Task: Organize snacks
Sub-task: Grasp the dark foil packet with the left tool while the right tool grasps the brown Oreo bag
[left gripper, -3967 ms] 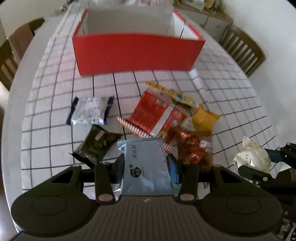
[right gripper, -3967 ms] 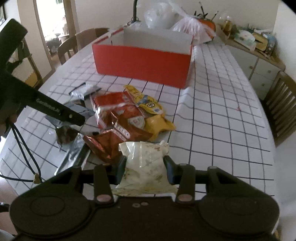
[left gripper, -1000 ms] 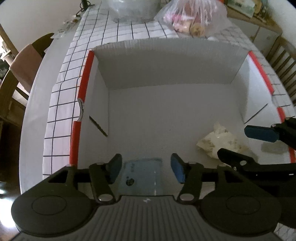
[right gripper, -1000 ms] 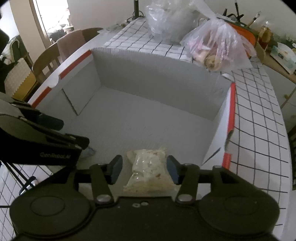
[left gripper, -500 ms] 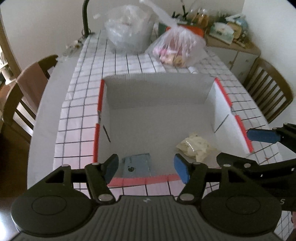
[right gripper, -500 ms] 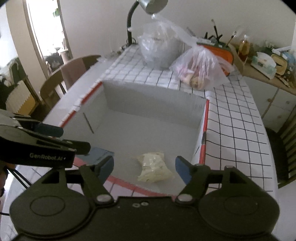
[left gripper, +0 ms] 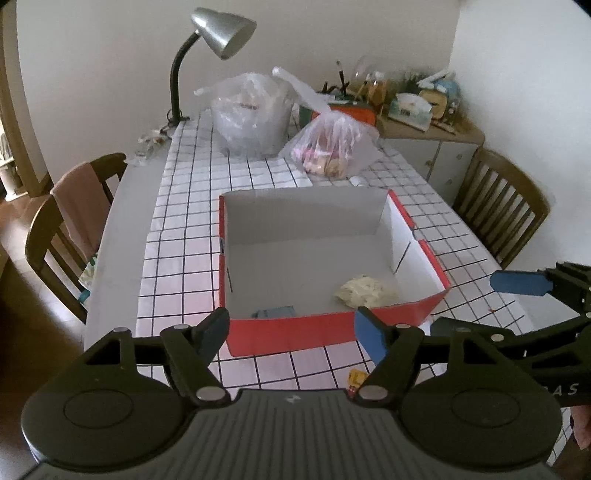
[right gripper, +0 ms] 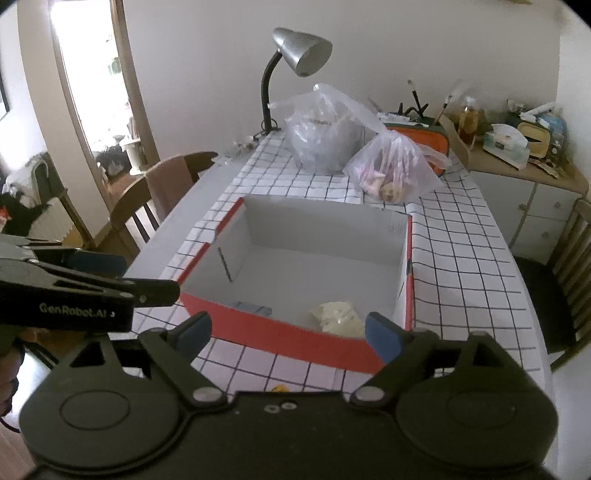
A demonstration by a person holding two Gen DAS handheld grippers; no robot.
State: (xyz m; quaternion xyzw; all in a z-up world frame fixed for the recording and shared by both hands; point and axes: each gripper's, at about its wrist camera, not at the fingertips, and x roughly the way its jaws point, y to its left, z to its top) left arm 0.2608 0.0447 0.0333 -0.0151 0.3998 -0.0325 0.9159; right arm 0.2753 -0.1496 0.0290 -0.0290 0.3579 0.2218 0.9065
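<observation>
A long table (left gripper: pixel 177 236) in white grid-patterned cloth is carrying a red cardboard box (left gripper: pixel 332 328) mid-table, with two clear plastic bags (left gripper: pixel 255 118) and a grey gooseneck lamp (left gripper: pixel 221 33) sitting toward its far end.

Cream packet (left gripper: pixel 364 291), blue packet (left gripper: pixel 274 312), inside red box (left gripper: pixel 291 334)

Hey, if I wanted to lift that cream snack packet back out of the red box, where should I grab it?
Probably from straight above: the red box walls block sideways approaches. Pinch the cream packet across its puffy middle, since it lies flat on the floor.
</observation>
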